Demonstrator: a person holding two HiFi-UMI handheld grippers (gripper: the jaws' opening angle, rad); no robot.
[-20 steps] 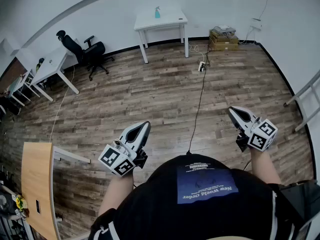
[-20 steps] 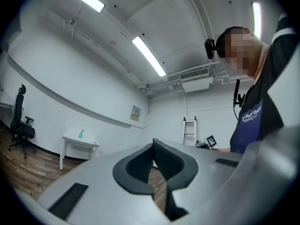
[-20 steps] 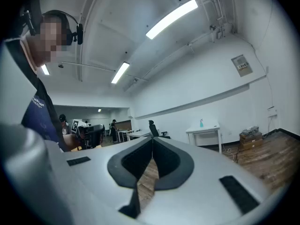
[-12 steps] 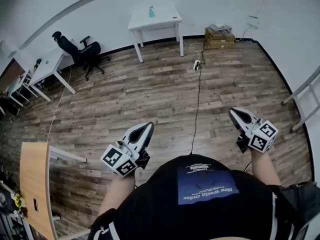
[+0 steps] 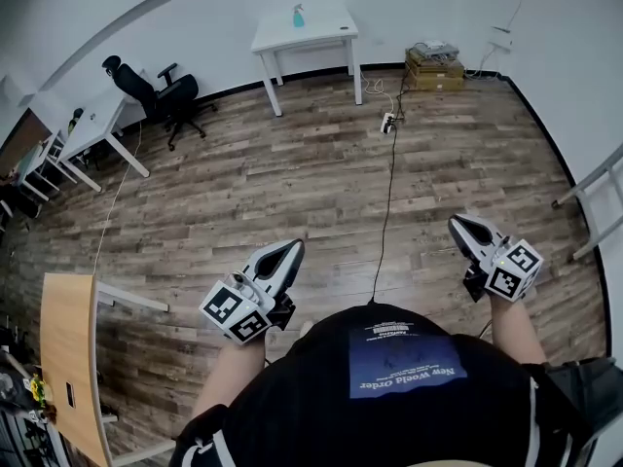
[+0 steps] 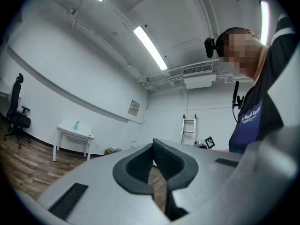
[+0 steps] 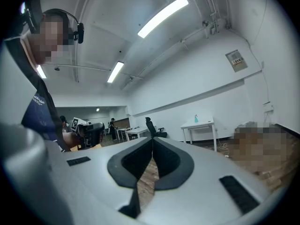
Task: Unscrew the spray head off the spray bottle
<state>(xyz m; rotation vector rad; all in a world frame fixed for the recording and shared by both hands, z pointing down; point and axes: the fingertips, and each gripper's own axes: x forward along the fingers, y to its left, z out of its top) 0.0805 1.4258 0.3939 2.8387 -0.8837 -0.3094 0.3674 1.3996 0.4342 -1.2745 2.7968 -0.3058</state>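
Note:
A pale blue spray bottle (image 5: 298, 15) stands on a small white table (image 5: 326, 33) against the far wall, well away from me across the wooden floor. It shows tiny in the left gripper view as the spray bottle (image 6: 76, 125) on the table (image 6: 79, 134), and in the right gripper view as the spray bottle (image 7: 196, 118) on the table (image 7: 202, 124). My left gripper (image 5: 295, 246) is held near my waist, shut and empty. My right gripper (image 5: 455, 222) is at my right side, also shut with nothing in it.
A black office chair (image 5: 161, 95) and white desks (image 5: 92, 134) stand at the far left. A cable (image 5: 389, 178) with a power strip runs over the floor. Cardboard boxes (image 5: 435, 66) sit by the far wall, a ladder (image 5: 596, 202) at the right, a wooden desk (image 5: 70, 358) at the near left.
The view has shifted slightly; the table and bottle sit a little further right and lower than half a second ago. Both grippers stay shut in much the same place.

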